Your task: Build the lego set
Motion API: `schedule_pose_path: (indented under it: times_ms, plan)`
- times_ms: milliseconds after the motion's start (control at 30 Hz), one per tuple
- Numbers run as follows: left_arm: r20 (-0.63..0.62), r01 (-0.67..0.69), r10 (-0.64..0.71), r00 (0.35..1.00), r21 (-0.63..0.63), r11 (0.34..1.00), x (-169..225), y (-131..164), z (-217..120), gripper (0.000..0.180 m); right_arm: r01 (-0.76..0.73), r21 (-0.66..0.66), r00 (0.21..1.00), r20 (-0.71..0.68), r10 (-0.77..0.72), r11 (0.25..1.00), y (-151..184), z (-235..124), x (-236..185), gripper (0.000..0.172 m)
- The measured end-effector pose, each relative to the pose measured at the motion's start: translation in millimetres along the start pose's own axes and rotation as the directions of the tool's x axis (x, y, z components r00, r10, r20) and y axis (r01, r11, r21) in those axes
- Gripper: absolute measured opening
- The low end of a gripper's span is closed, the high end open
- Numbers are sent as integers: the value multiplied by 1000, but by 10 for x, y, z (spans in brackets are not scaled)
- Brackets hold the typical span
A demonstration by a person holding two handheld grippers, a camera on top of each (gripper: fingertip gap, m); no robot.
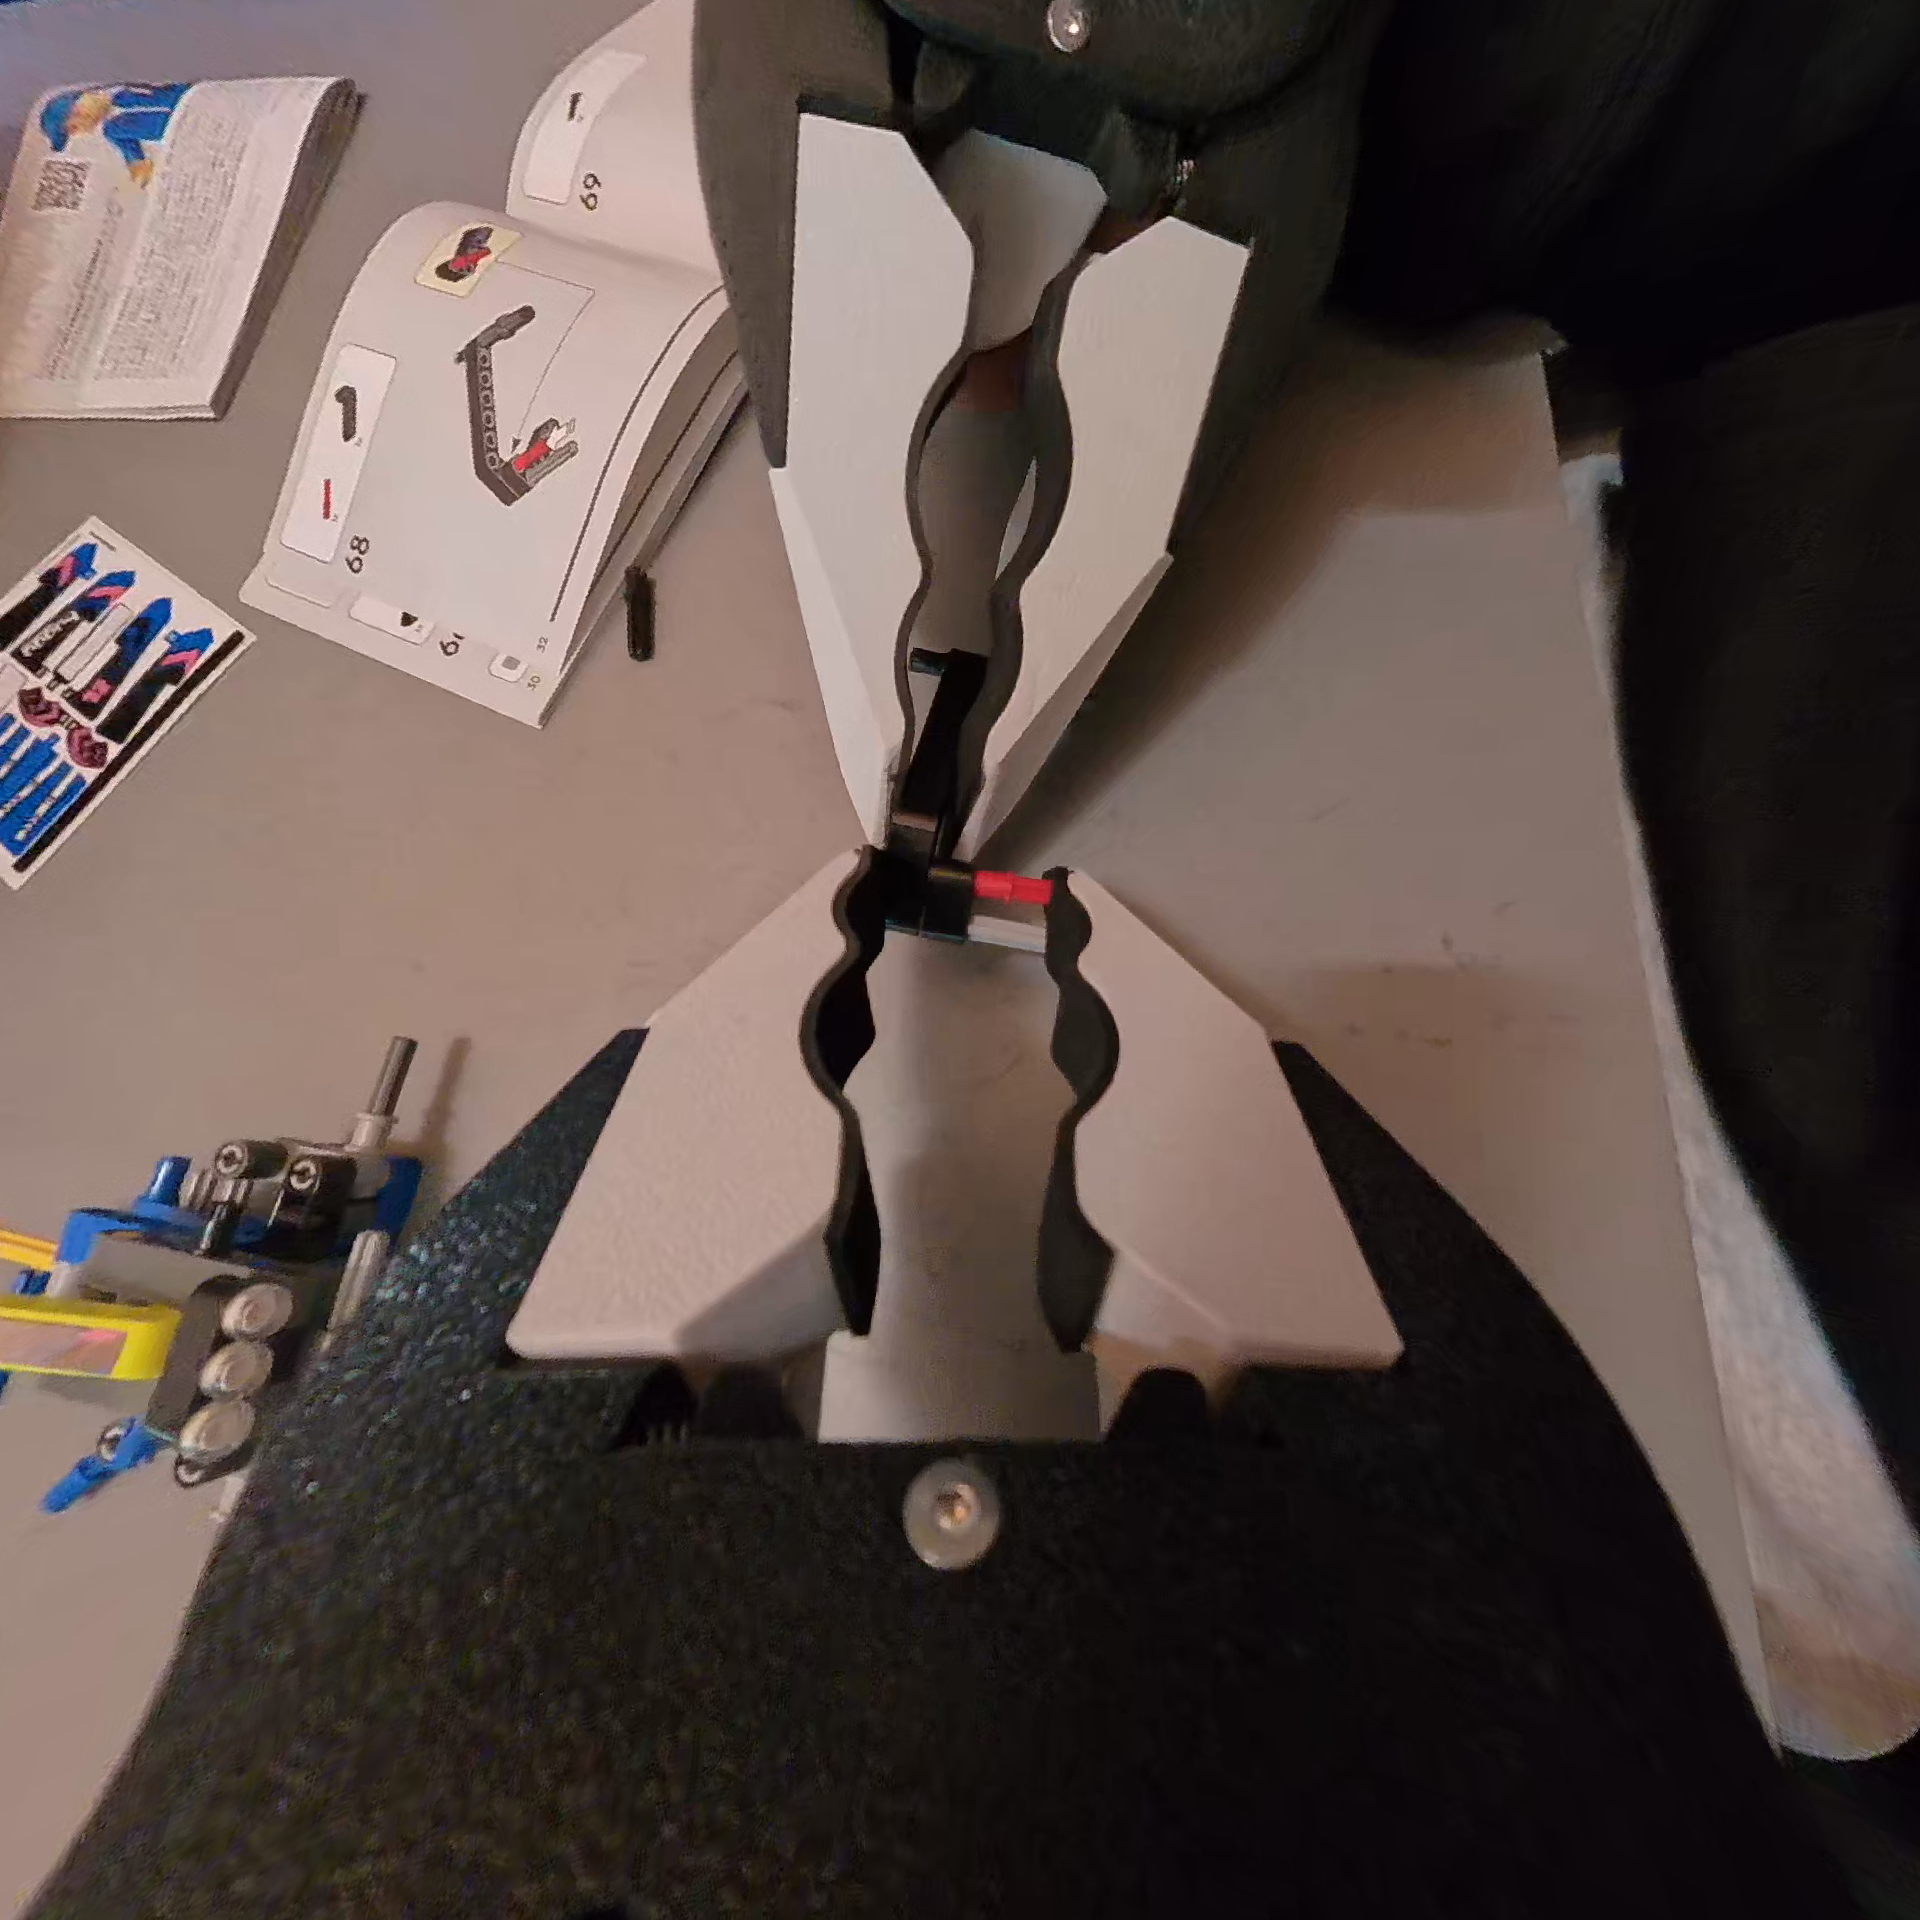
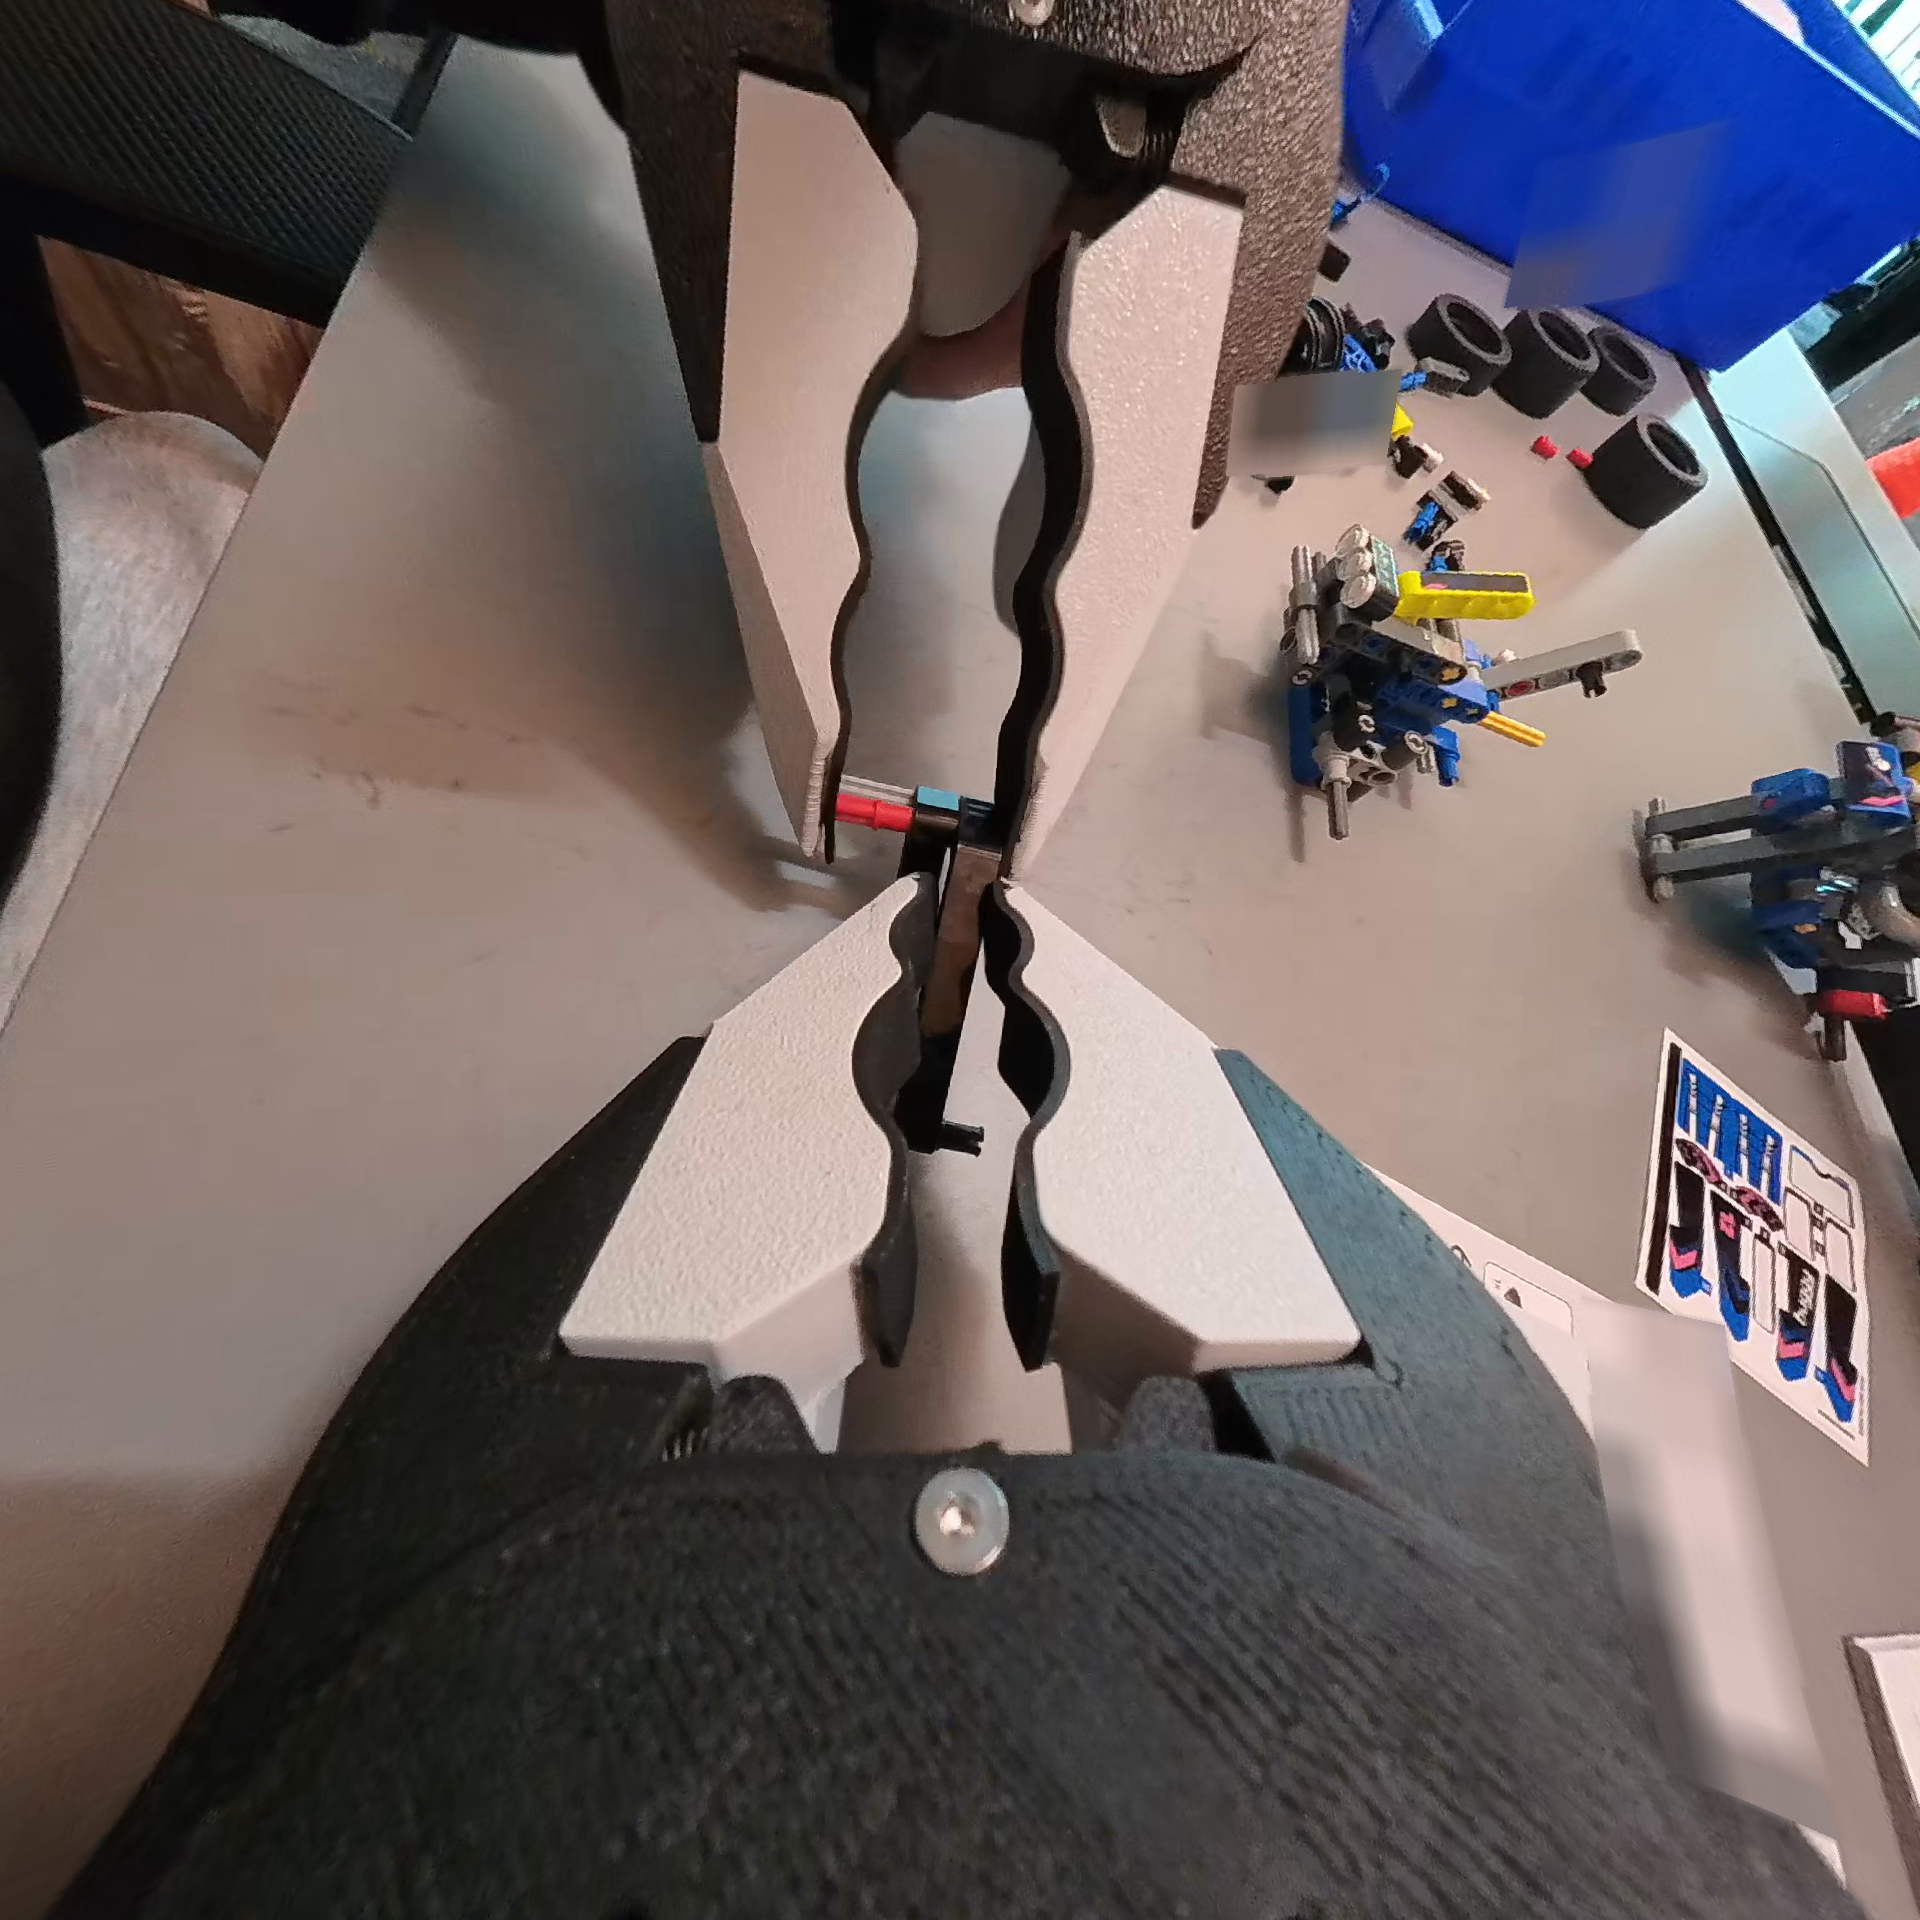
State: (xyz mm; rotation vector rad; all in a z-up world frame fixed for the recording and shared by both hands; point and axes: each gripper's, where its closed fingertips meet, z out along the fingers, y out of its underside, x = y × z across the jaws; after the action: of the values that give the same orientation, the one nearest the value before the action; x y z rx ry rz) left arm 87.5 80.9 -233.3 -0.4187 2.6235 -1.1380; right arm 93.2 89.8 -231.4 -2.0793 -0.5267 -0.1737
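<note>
In the left wrist view my left gripper (image 1: 961,894) is shut across a small brick piece: a black connector (image 1: 925,894) with a red pin (image 1: 1008,886) and a grey axle (image 1: 1013,928) sticking out sideways. One pad presses on the connector, the other on the pin and axle ends. A black beam (image 1: 940,727) runs up from the connector into my right gripper (image 1: 935,800), which faces mine tip to tip. In the right wrist view my right gripper (image 2: 961,894) is shut on that black beam (image 2: 956,966), and the left gripper (image 2: 920,821) spans the red pin (image 2: 873,810) above it.
An open instruction booklet (image 1: 488,416), a second booklet (image 1: 156,239), a sticker sheet (image 1: 94,696) and a loose black pin (image 1: 639,613) lie on the grey table (image 1: 416,883). A blue-yellow brick build (image 2: 1392,675), another build (image 2: 1808,852), black tyres (image 2: 1548,364) and a blue box (image 2: 1610,135) are to the right. Left and right tips are no more than a few centimetres apart.
</note>
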Motion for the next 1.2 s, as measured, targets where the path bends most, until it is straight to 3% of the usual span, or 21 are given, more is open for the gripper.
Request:
schedule_pose_path:
  times_ms: [233, 433, 867, 1200]
  plan:
    - [91, -100, 109, 990, -99, 990, -28, -4, -3, 29, 22, -4, 999, -46, -22, 1000, 13, 6, 61, 5]
    - [117, -79, 96, 989, -138, 987, -21, 6, 33, 39, 27, -12, 997, -70, -28, 1000, 22, 17, 90, 6]
    - [213, -182, 239, 947, -255, 950, -97, 29, 36, 30, 25, -15, 997, -75, -26, 1000, 15, 21, 80, 6]
    - [88, -74, 90, 992, -173, 982, -90, 22, 31, 29, 75, -24, 993, -93, -77, 997, 18, 23, 82, 7]
